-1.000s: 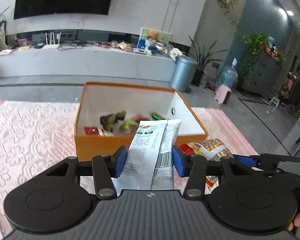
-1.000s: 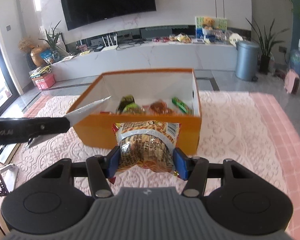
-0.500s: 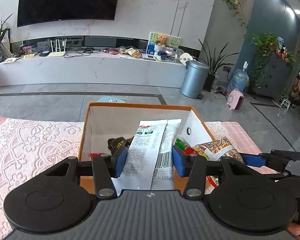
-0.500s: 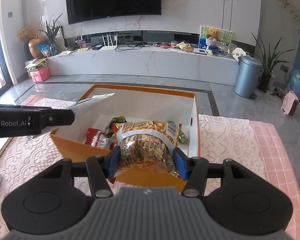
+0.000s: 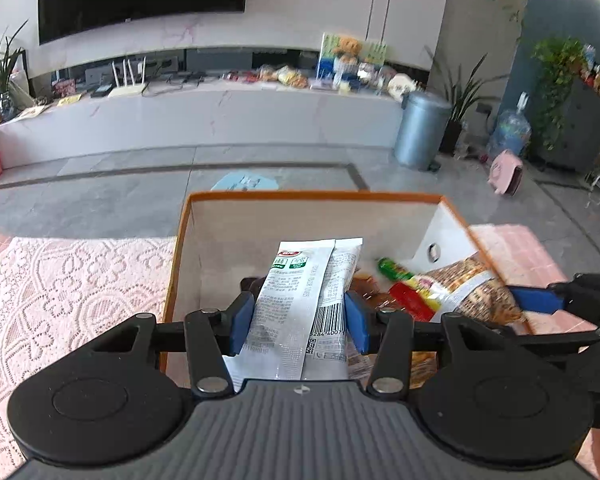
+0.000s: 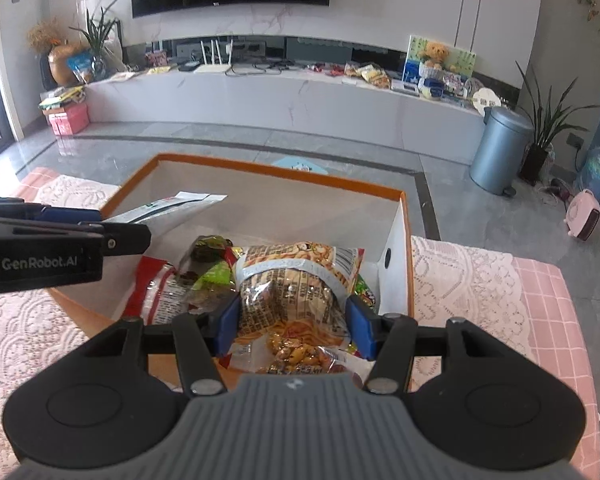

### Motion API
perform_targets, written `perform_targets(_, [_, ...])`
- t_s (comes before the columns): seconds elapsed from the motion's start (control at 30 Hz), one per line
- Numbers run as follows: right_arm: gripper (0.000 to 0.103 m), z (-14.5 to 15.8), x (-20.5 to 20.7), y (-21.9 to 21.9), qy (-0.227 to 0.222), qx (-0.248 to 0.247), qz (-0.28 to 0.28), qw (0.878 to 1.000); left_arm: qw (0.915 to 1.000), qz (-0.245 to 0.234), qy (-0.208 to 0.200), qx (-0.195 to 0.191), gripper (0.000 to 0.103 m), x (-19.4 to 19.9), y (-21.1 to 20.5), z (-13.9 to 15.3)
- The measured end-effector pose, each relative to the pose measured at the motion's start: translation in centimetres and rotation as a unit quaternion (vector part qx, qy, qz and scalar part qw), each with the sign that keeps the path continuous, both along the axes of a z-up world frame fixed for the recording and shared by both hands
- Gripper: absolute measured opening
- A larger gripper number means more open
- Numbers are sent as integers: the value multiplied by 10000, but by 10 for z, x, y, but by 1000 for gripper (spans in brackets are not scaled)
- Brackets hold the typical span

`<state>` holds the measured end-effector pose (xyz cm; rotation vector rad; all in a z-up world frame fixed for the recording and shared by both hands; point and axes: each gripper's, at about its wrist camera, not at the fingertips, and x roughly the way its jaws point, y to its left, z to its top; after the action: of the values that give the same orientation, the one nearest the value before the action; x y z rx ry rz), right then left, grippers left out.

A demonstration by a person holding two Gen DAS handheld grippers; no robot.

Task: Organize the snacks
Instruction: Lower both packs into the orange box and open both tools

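An orange box [image 5: 316, 196] with a white inside [image 6: 284, 168] stands on the lace-covered table. My left gripper [image 5: 300, 322] is shut on a silver-white snack packet [image 5: 300, 296] and holds it over the box. My right gripper [image 6: 294, 326] is shut on a clear bag of brown snacks [image 6: 292, 284] and holds it over the box's right side; that bag shows in the left wrist view [image 5: 472, 288] too. Several small wrapped snacks [image 6: 180, 284] lie in the box.
A pink lace cloth [image 5: 68, 288] covers the table around the box. Beyond are grey floor, a long white TV bench [image 6: 284, 96] with clutter, a grey bin [image 6: 500, 148] and plants.
Both grippers have moved forward with their packets, from in front of the box's near wall to over its inside. Both stayed shut.
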<state>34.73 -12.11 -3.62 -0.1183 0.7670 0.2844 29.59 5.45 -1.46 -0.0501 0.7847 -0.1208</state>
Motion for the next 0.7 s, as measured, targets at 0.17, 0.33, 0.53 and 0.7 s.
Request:
perform_targets(0.17, [55,-15,24,9,160,-233,-57,9996,9985,14,245,493,56,14,-9,-15])
perform_targets(0.33, [55,-29,35,18,285,-462,-41,9985,9957,3,460,798,56,21,-15,-28])
perform_targets(0.53, [56,-38,40,22,384,-572,7,9976,9944,59,466,951,56,26,-14,-31])
perform_targets(0.7, [56,-39,39,25,378,-615,42,9974,9933,142,367,1088,62,27,-15,-29])
